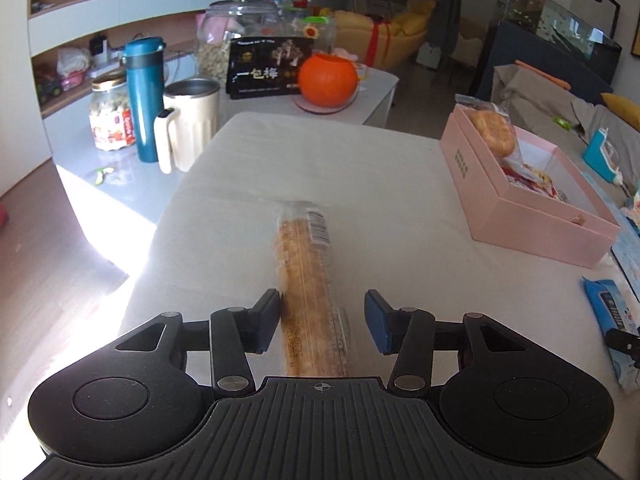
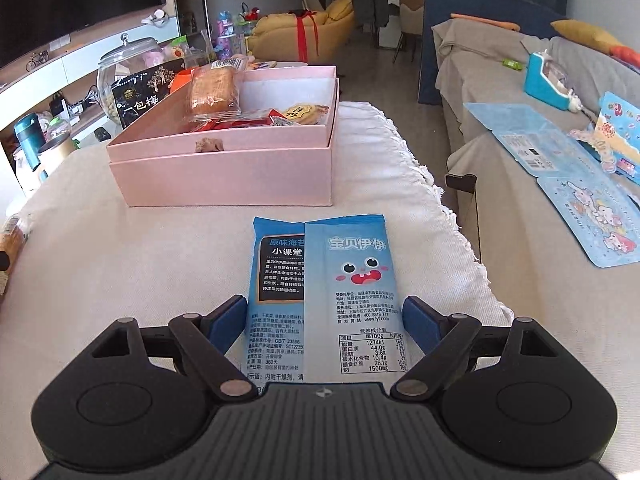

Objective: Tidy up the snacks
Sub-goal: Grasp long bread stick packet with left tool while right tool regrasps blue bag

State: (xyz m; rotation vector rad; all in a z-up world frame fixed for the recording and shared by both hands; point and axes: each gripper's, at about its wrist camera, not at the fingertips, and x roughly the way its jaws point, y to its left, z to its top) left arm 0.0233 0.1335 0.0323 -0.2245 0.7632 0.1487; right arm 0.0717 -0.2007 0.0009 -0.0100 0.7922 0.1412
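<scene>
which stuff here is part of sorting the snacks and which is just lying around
Part of the job:
- long clear-wrapped biscuit pack, between the left claw's pads
- flat blue seaweed snack packet, between the right claw's pads
- open pink cardboard box, already holding snacks

Just lying about:
- orange pumpkin
- teal plastic flask
- cream metal mug
- glass nut jar

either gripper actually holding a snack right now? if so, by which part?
Neither. Left gripper straddles the near end of the clear-wrapped biscuit pack; only one pad touches. Right gripper straddles the blue snack packet, pads not pressing.
</scene>
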